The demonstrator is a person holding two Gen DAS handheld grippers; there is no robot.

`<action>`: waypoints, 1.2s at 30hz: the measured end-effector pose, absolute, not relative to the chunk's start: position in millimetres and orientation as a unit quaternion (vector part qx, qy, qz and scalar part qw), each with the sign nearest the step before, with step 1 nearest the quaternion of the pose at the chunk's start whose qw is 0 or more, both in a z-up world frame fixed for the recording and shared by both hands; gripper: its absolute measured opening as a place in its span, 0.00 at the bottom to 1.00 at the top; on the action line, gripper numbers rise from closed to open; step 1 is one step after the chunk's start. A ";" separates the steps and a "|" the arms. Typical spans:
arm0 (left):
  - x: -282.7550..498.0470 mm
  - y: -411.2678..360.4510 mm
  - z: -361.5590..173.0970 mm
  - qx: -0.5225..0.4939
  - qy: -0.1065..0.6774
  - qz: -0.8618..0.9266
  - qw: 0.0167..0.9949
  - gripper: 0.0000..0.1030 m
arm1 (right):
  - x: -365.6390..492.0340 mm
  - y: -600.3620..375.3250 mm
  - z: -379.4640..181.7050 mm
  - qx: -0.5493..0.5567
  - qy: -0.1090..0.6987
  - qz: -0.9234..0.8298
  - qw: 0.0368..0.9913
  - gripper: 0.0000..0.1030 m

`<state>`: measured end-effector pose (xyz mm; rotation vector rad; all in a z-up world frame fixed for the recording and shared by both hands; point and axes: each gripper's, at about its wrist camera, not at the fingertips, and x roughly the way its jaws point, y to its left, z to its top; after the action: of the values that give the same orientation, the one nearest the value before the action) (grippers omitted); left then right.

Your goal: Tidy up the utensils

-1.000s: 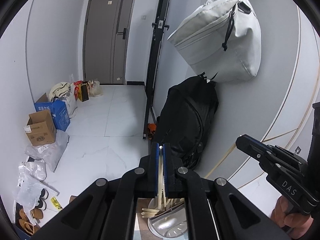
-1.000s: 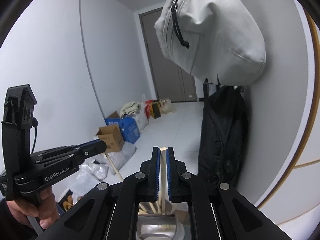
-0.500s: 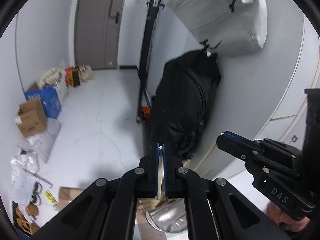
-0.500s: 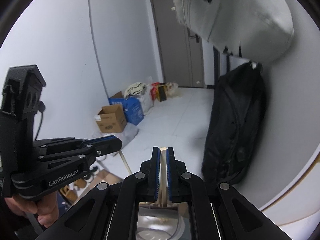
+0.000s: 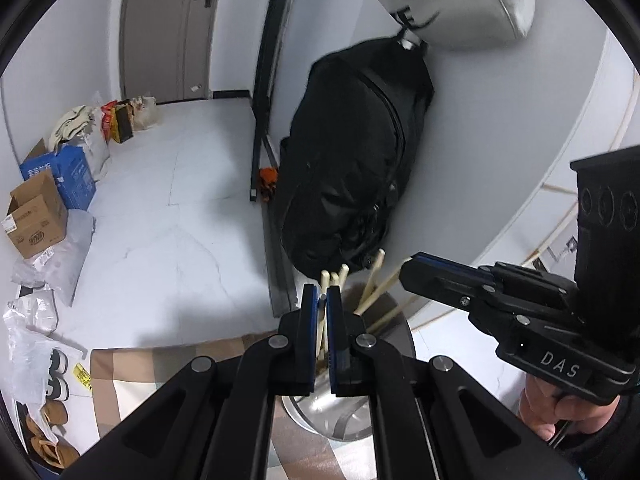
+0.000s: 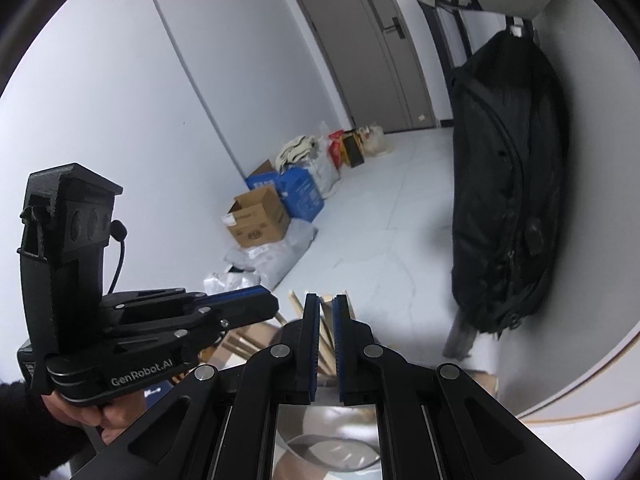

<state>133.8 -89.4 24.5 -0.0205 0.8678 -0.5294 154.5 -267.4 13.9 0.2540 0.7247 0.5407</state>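
A steel utensil holder [image 5: 312, 410] [image 6: 304, 446] stands just below both grippers, with several pale wooden chopsticks [image 5: 372, 276] [image 6: 296, 304] leaning in it. My left gripper [image 5: 321, 300] is shut on one chopstick [image 5: 321, 332] that points down into the holder. My right gripper [image 6: 327, 308] [image 5: 404, 270] hangs beside it on the right, its jaws opening. A chopstick [image 6: 328, 300] stands between its pads with a thin gap at each side. A hand [image 5: 540, 408] holds the right gripper's handle.
The holder sits on a table with a checked cloth [image 5: 160, 368]. A black backpack [image 5: 352, 160] and a white bag [image 5: 460, 12] hang on the curved wall behind. A black stand [image 5: 264, 80], cartons [image 5: 36, 220] and shoes [image 5: 56, 372] are on the floor at left.
Both grippers have sunk and tipped downward toward the holder, whose chopsticks now show around the fingers. The right jaws have parted slightly.
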 end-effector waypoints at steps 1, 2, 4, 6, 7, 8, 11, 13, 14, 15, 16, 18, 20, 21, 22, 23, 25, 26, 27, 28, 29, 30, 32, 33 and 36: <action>132.9 -89.2 25.3 -0.008 0.414 -0.255 0.874 0.00 | 153.2 -267.6 13.1 0.123 0.351 0.263 0.890 0.08; 131.8 -88.6 27.2 -0.010 0.411 -0.249 0.877 0.00 | 152.7 -268.2 12.9 0.123 0.352 0.262 0.890 0.08; 131.5 -87.0 29.4 -0.017 0.411 -0.254 0.875 0.01 | 147.6 -270.6 15.8 0.129 0.345 0.265 0.891 0.10; 131.7 -85.0 30.4 -0.017 0.411 -0.247 0.877 0.01 | 142.6 -275.3 20.9 0.136 0.333 0.261 0.896 0.27; 130.0 -84.2 31.5 -0.017 0.408 -0.243 0.880 0.01 | 138.3 -278.9 23.3 0.142 0.324 0.259 0.899 0.31; 127.9 -81.3 33.5 -0.018 0.403 -0.238 0.884 0.01 | 133.8 -282.2 25.4 0.148 0.317 0.259 0.901 0.32; 121.6 -76.8 38.4 -0.021 0.391 -0.227 0.892 0.01 | 121.5 -289.4 30.1 0.157 0.305 0.252 0.905 0.34; 114.7 -74.3 44.1 -0.022 0.381 -0.219 0.898 0.02 | 112.0 -294.8 32.7 0.167 0.294 0.244 0.909 0.36; 114.6 -73.3 44.2 -0.022 0.379 -0.217 0.899 0.03 | 106.6 -297.0 33.9 0.172 0.288 0.242 0.911 0.40; 110.5 -73.1 47.1 -0.021 0.375 -0.214 0.902 0.04 | 101.1 -298.4 35.7 0.173 0.282 0.238 0.913 0.43; 105.9 -73.0 50.3 -0.019 0.369 -0.209 0.905 0.10 | 95.5 -299.0 38.3 0.172 0.274 0.235 0.917 0.44; 98.1 -70.9 54.6 -0.020 0.353 -0.204 0.913 0.25 | 84.6 -299.0 43.9 0.168 0.260 0.230 0.923 0.47; 89.6 -69.8 59.9 -0.022 0.335 -0.195 0.922 0.44 | 73.2 -298.5 49.3 0.163 0.247 0.226 0.928 0.51; 83.5 -68.7 63.3 -0.023 0.321 -0.192 0.927 0.44 | 67.3 -298.9 51.8 0.164 0.239 0.224 0.930 0.51; 78.3 -68.1 66.1 -0.022 0.311 -0.187 0.931 0.45 | 61.1 -299.3 54.1 0.165 0.232 0.222 0.933 0.52; 77.3 -68.7 67.0 -0.020 0.307 -0.183 0.934 0.46 | 55.5 -299.6 55.8 0.165 0.225 0.218 0.935 0.53; 71.0 -68.4 70.9 -0.018 0.299 -0.176 0.938 0.54 | 45.2 -299.9 57.5 0.162 0.214 0.215 0.939 0.58; 65.0 -67.1 72.9 -0.021 0.289 -0.172 0.942 0.59 | 40.2 -299.4 59.1 0.158 0.208 0.210 0.942 0.62; 61.1 -65.6 74.1 -0.021 0.281 -0.168 0.945 0.61 | 34.4 -298.1 60.3 0.153 0.201 0.206 0.945 0.65; 55.6 -64.8 75.7 -0.020 0.273 -0.163 0.948 0.65 | 30.1 -296.6 61.1 0.149 0.196 0.205 0.947 0.66; 53.0 -62.9 76.5 -0.020 0.268 -0.161 0.950 0.67 | 27.5 -295.1 60.6 0.144 0.192 0.203 0.949 0.66; 48.8 -61.5 77.8 -0.020 0.260 -0.157 0.952 0.68 | 22.8 -293.6 60.7 0.139 0.187 0.202 0.951 0.69; 41.1 -58.9 78.3 -0.020 0.248 -0.150 0.957 0.70 | 12.9 -291.2 60.9 0.133 0.177 0.198 0.955 0.78; 37.2 -57.8 78.0 -0.018 0.243 -0.146 0.959 0.72 | 7.6 -289.9 60.4 0.129 0.170 0.196 0.957 0.80; 25.8 -53.5 75.9 -0.014 0.225 -0.132 0.965 0.78 | -5.3 -286.3 57.0 0.118 0.158 0.190 0.962 0.80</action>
<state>25.8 -53.5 75.9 -0.0283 0.4544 -0.2663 -5.3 -286.3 57.0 0.2397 0.3201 0.3852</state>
